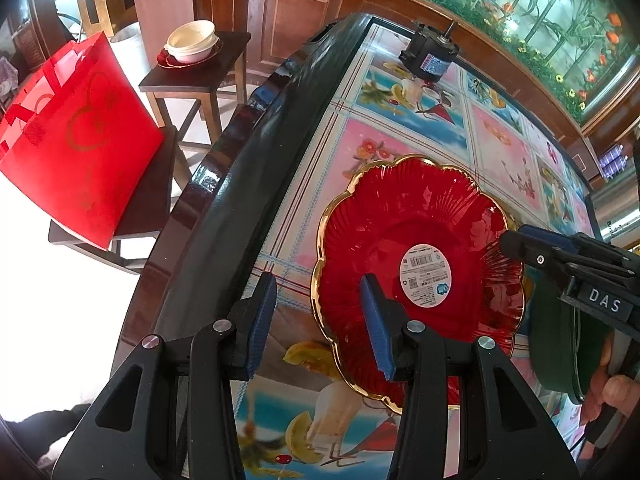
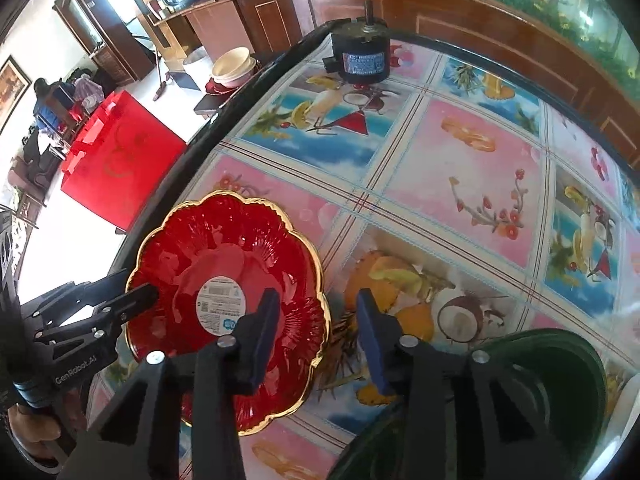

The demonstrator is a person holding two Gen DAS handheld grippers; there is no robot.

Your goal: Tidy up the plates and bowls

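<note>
Table (image 2: 460, 184): glass-topped, fruit-print cloth beneath, dark glossy rim at the left; slick surface, so a nudged dish would likely slide toward that edge.
Red plate (image 2: 224, 304): scalloped, gold-rimmed, white sticker at the centre; flat on the table near the dark rim, between the two tools.
Green bowls (image 2: 552, 392): dark stack at lower right, just beside the right tool; likely to be bumped on any swing that way.
Left gripper (image 1: 320, 320): jaws apart, straddling the plate's left rim, one pad over the red surface, the other over the cloth; no pinch visible.
Right gripper (image 2: 318, 336): jaws apart, straddling the plate's right rim in the same way; no clamp visible.
Risk: thin, shallow rim on glass, so closing pads may skate off or tip the plate; uneven pulls from two sides could twist it.
Cream bowls (image 1: 192, 42): stacked on a stool well apart, a probable destination.
</note>
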